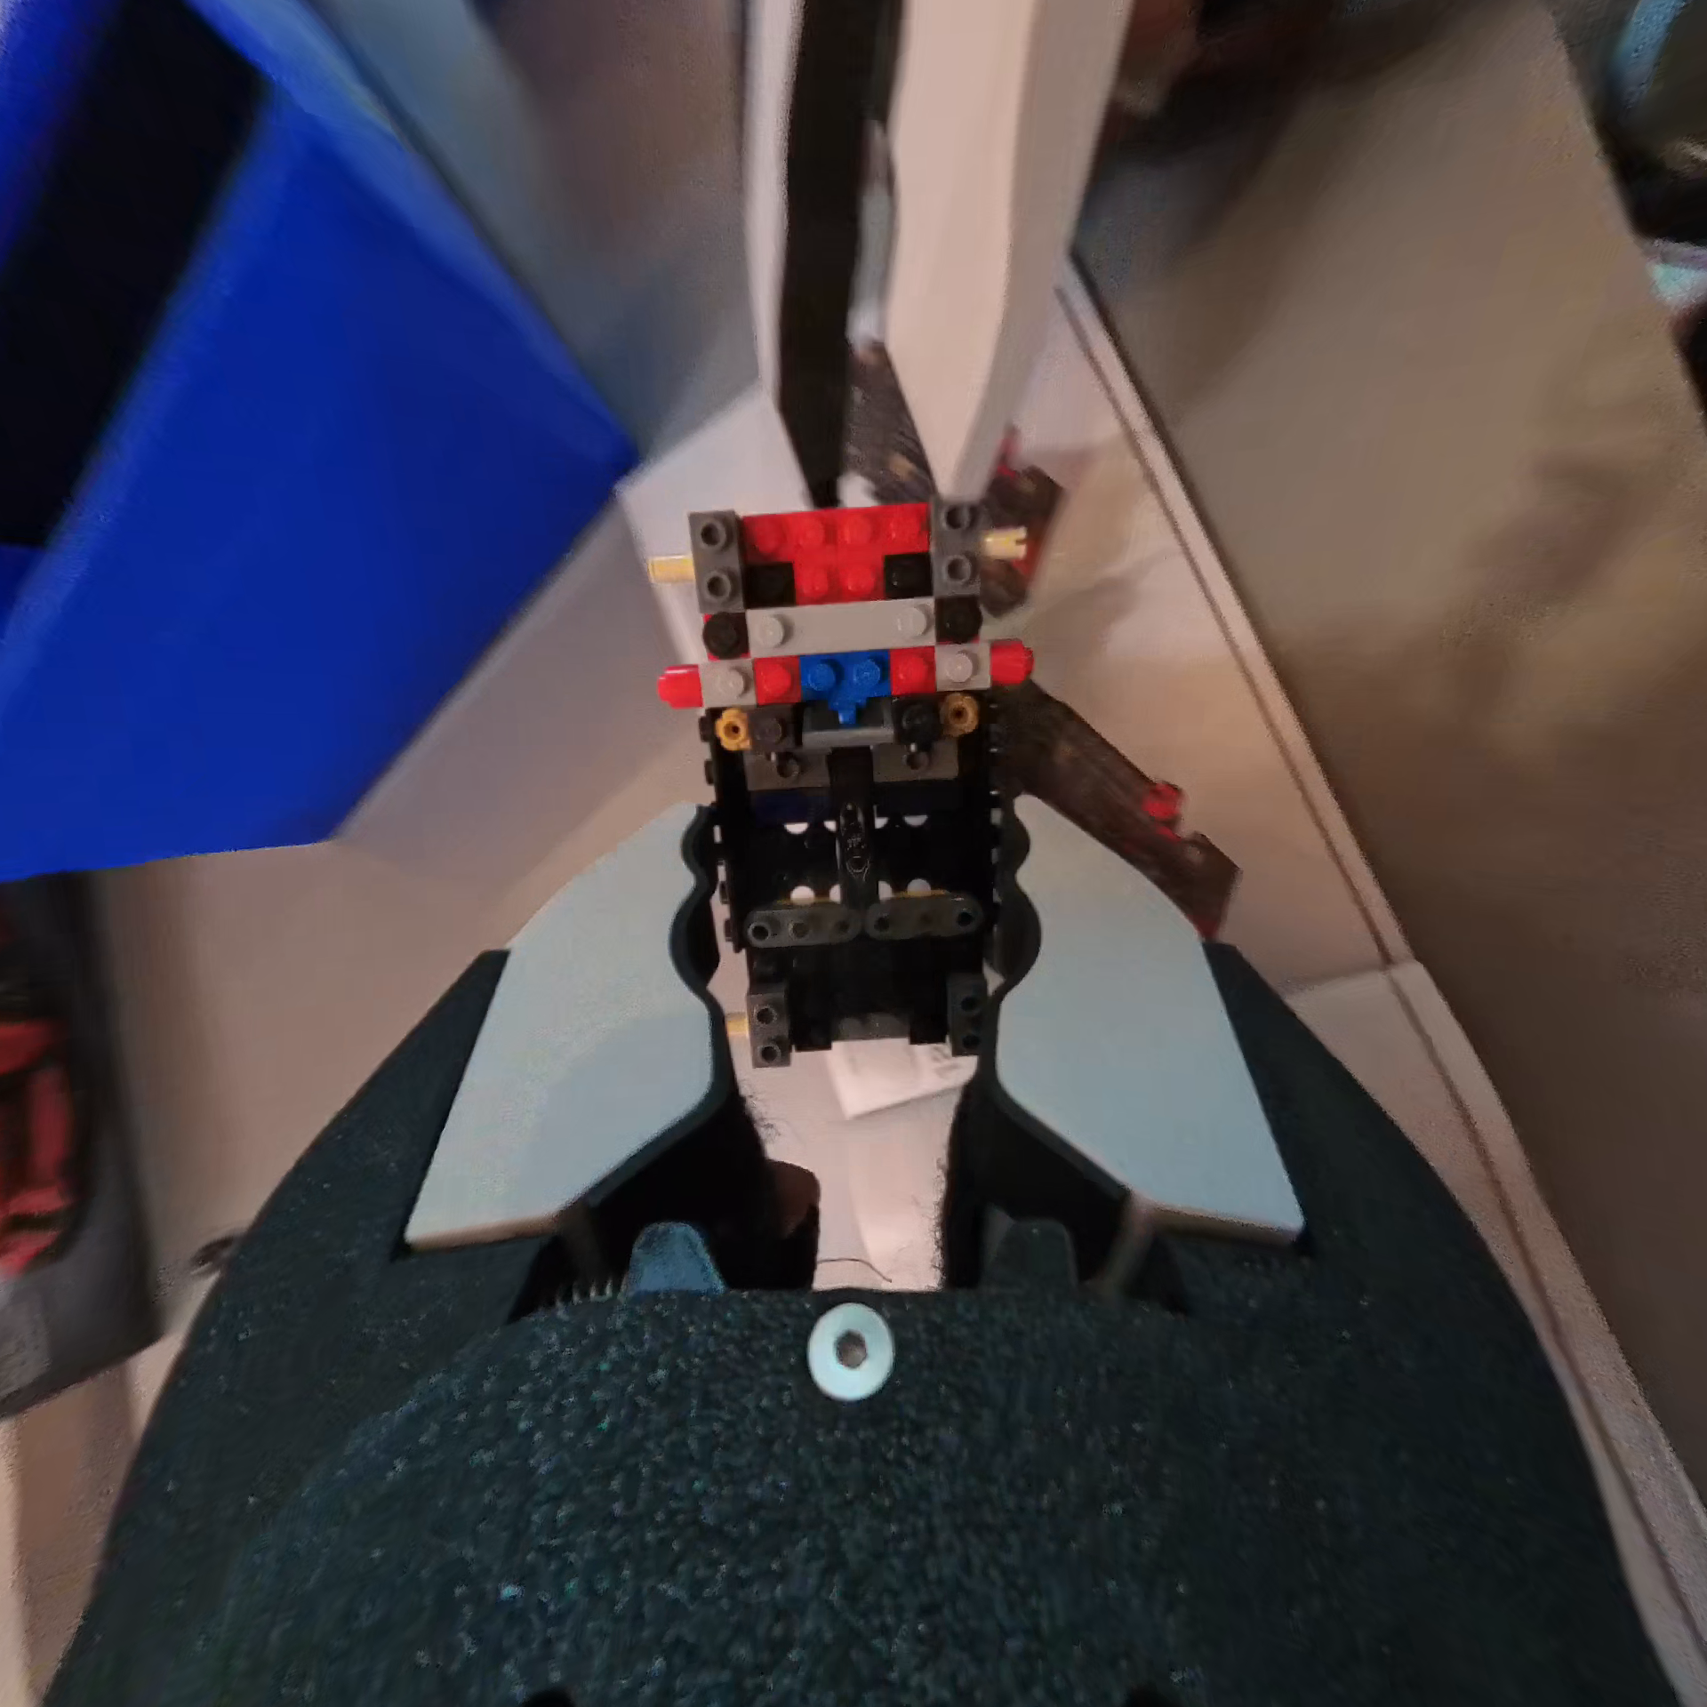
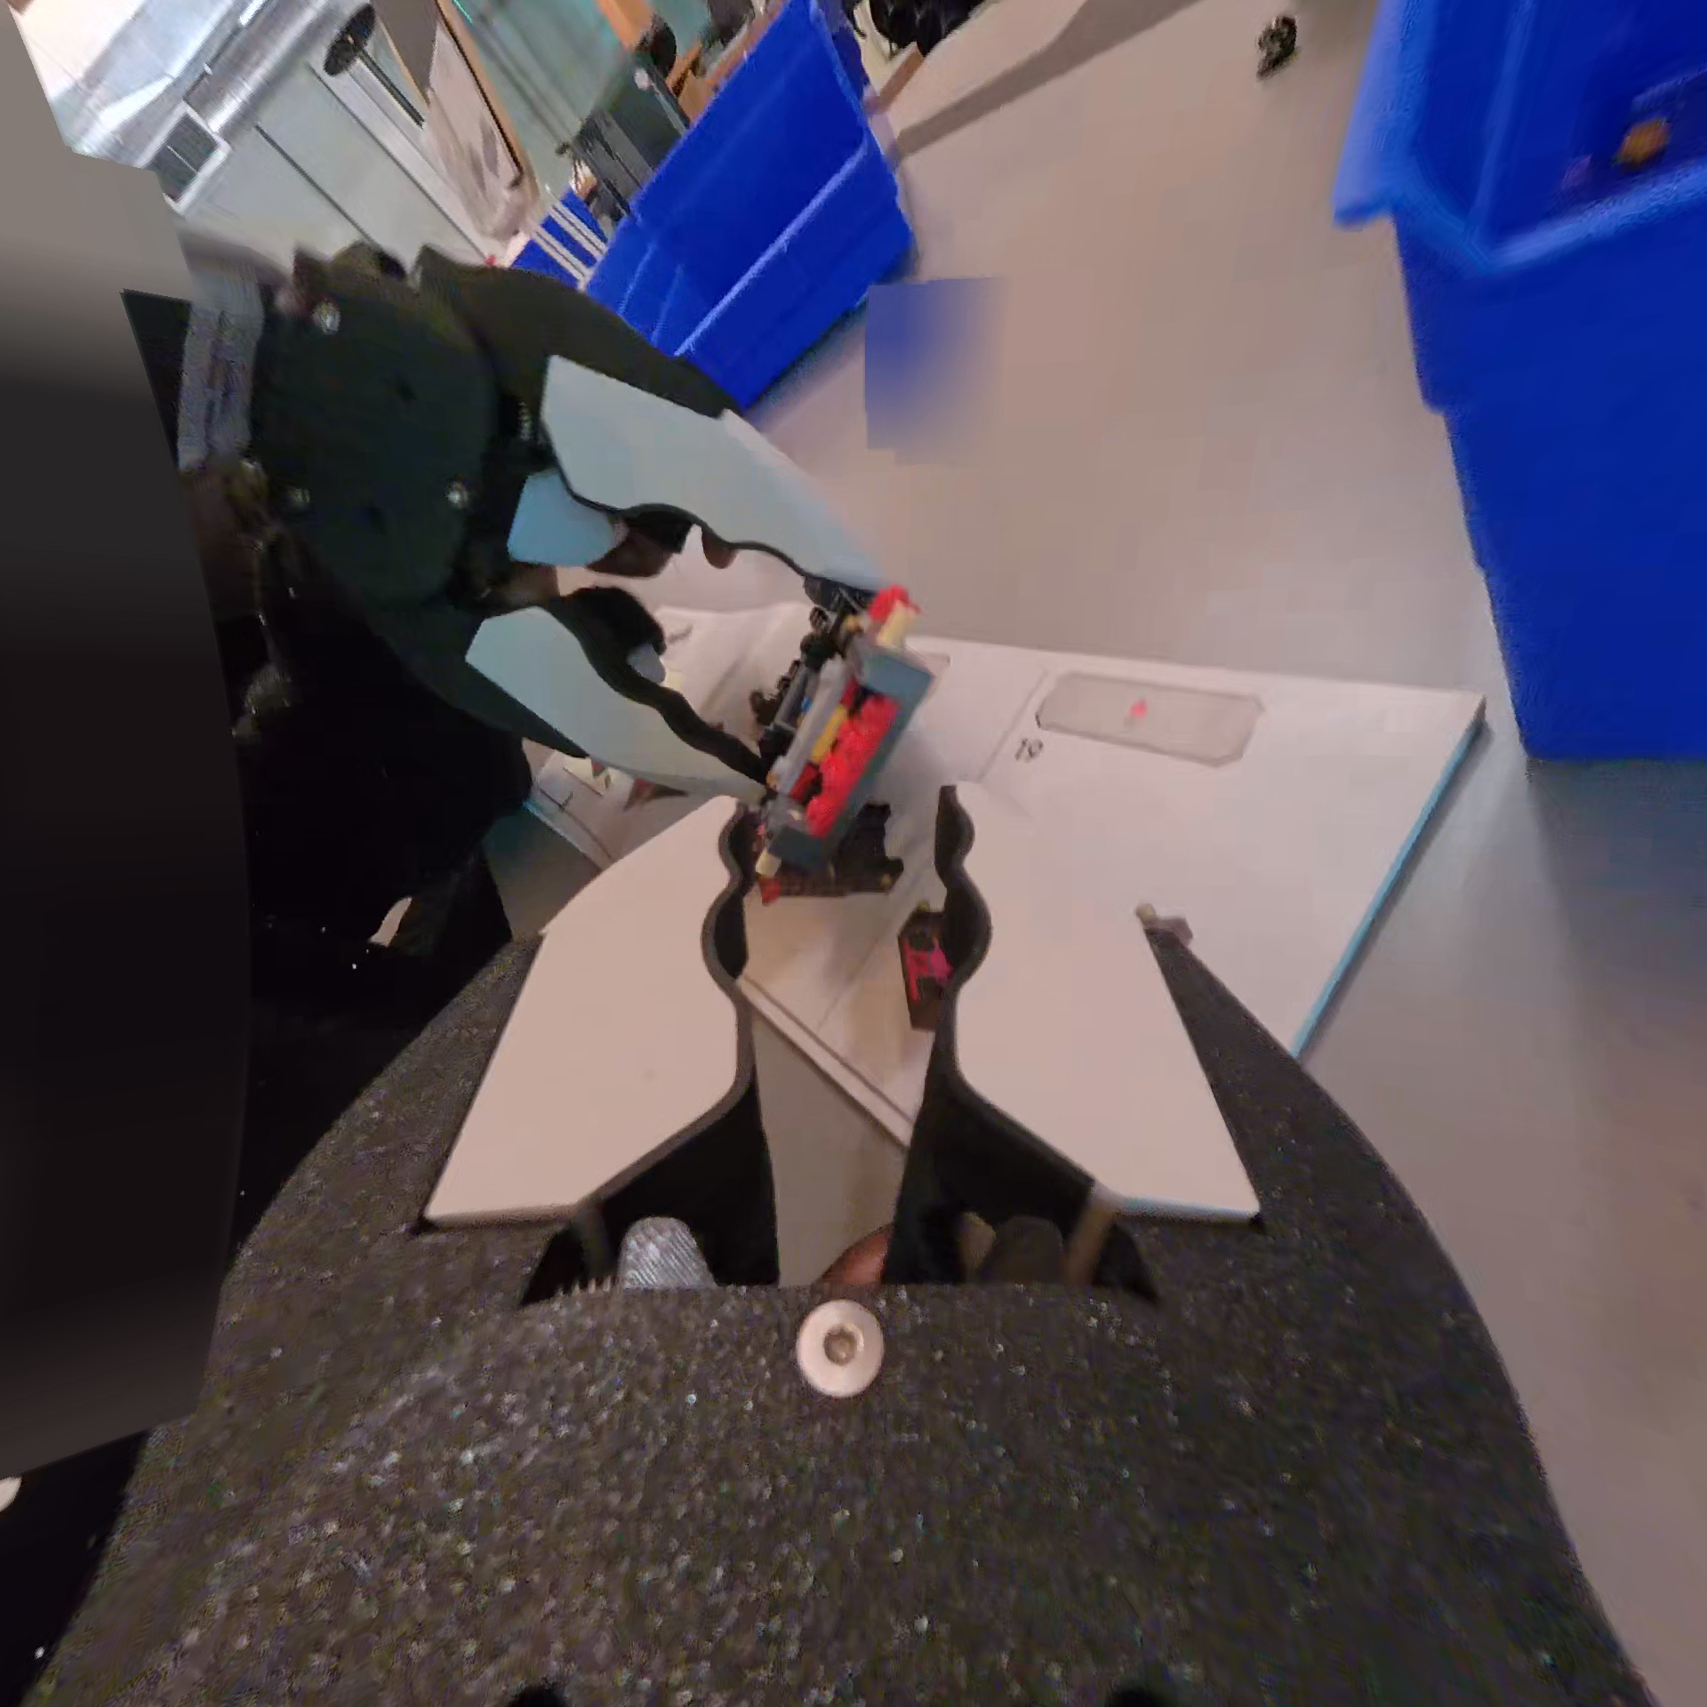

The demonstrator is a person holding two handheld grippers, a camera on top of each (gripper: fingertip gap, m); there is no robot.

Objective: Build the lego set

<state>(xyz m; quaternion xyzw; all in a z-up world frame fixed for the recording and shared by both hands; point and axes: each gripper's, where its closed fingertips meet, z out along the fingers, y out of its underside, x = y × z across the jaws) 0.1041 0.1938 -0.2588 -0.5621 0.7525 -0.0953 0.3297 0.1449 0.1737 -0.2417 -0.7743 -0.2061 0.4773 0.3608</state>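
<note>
The lego model (image 1: 850, 647) is a black chassis with red, grey and blue bricks on top and tan pins at its sides. My left gripper (image 1: 854, 877) is shut on the chassis and holds it above the table. The right wrist view shows the same model (image 2: 845, 730) tilted, above an open instruction booklet (image 2: 1201, 831). My right gripper (image 2: 845, 831) is open and empty, just below and in front of the model. A small dark and pink piece (image 2: 924, 970) shows on the booklet between its fingers.
Blue bins stand at the back (image 2: 785, 203) and at the right (image 2: 1570, 369); one also shows on the left in the left wrist view (image 1: 277, 462). A blurred white and black shape (image 1: 970, 231) rises beyond the model. The table (image 2: 1524, 1201) is grey. The gap from one gripper's tips to the other's is roughly 6 cm.
</note>
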